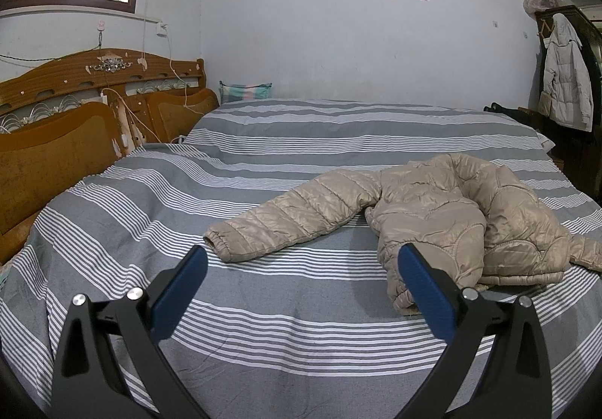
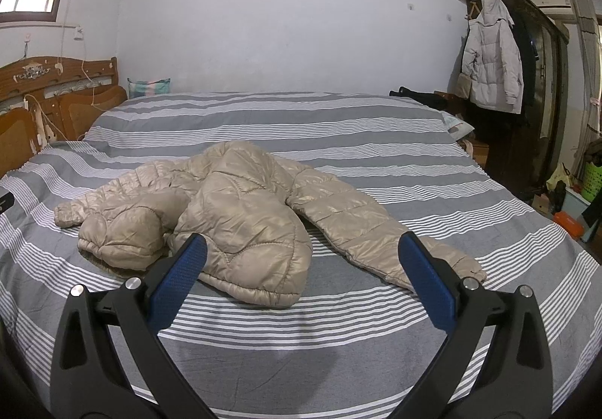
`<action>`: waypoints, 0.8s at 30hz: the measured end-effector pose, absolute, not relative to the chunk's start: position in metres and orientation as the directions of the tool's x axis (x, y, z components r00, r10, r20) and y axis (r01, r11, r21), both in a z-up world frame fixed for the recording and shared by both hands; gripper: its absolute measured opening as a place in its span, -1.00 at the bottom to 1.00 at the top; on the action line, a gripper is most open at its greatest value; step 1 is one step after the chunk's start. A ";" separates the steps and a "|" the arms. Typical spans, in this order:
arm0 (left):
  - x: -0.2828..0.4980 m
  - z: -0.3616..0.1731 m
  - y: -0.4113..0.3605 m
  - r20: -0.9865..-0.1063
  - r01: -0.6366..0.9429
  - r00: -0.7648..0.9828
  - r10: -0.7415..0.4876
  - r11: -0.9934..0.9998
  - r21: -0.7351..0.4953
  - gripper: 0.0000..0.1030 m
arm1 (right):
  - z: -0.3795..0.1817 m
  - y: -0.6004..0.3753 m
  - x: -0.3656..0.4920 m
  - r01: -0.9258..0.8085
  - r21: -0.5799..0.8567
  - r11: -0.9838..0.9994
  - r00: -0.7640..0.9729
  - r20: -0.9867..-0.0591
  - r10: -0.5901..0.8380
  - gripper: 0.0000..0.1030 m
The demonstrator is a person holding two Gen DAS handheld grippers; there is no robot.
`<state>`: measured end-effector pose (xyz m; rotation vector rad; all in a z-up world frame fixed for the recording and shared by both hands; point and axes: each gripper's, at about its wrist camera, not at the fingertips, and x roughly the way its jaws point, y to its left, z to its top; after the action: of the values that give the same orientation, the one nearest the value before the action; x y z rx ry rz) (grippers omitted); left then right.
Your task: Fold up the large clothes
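A beige quilted puffer jacket [image 1: 444,216] lies crumpled on the grey-and-white striped bed [image 1: 263,336]. In the left wrist view one sleeve stretches left toward the cuff, and the body bunches at the right. My left gripper [image 1: 301,253] hovers open above the bedspread in front of the jacket, its right blue pad close to the jacket's hem. The right wrist view has the jacket [image 2: 233,216] ahead, with a sleeve running to the right. My right gripper [image 2: 301,242] is open too, its wide-apart fingers framing the jacket's near hem, holding nothing.
A wooden headboard [image 1: 75,110] with hanging cables lines the bed's left side. A pillow [image 1: 244,91] sits at the far wall. A dark wardrobe [image 2: 526,88] with a pale coat [image 2: 493,58] hung on it stands to the right, with baskets and clutter [image 2: 575,193] on the floor.
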<state>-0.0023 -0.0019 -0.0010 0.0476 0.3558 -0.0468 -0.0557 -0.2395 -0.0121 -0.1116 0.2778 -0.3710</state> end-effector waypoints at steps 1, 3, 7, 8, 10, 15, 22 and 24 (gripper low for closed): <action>-0.002 -0.001 -0.003 -0.349 0.054 0.936 -0.037 0.998 0.039 0.96 | -0.012 -0.240 -0.056 0.341 -0.157 0.927 0.895 -0.247 -0.371 0.94; -0.002 -0.001 -0.002 -0.349 0.054 0.937 -0.037 0.998 0.039 0.96 | -0.012 -0.239 -0.055 0.342 -0.157 0.926 0.894 -0.248 -0.373 0.94; -0.002 -0.001 -0.003 -0.348 0.053 0.937 -0.037 0.998 0.039 0.96 | -0.012 -0.239 -0.055 0.342 -0.158 0.926 0.894 -0.248 -0.372 0.94; -0.002 -0.001 -0.002 -0.349 0.054 0.936 -0.037 0.998 0.039 0.96 | -0.012 -0.239 -0.056 0.341 -0.159 0.927 0.895 -0.248 -0.371 0.94; -0.002 -0.001 -0.003 -0.349 0.054 0.936 -0.038 0.998 0.038 0.96 | -0.012 -0.239 -0.056 0.341 -0.159 0.927 0.895 -0.248 -0.371 0.94; -0.002 -0.001 -0.002 -0.349 0.054 0.936 -0.037 0.998 0.039 0.96 | -0.012 -0.239 -0.056 0.341 -0.159 0.927 0.895 -0.248 -0.372 0.94; -0.002 -0.002 -0.003 -0.352 0.052 0.935 -0.035 0.998 0.040 0.96 | -0.012 -0.240 -0.056 0.341 -0.158 0.927 0.895 -0.248 -0.372 0.94; -0.001 -0.002 -0.003 -0.352 0.053 0.935 -0.035 0.998 0.040 0.96 | -0.012 -0.239 -0.056 0.341 -0.158 0.927 0.895 -0.248 -0.372 0.94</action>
<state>-0.0015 -0.0033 -0.0015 0.0493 0.3589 -0.0450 -0.0557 -0.2391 -0.0120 -0.1121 0.2787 -0.3701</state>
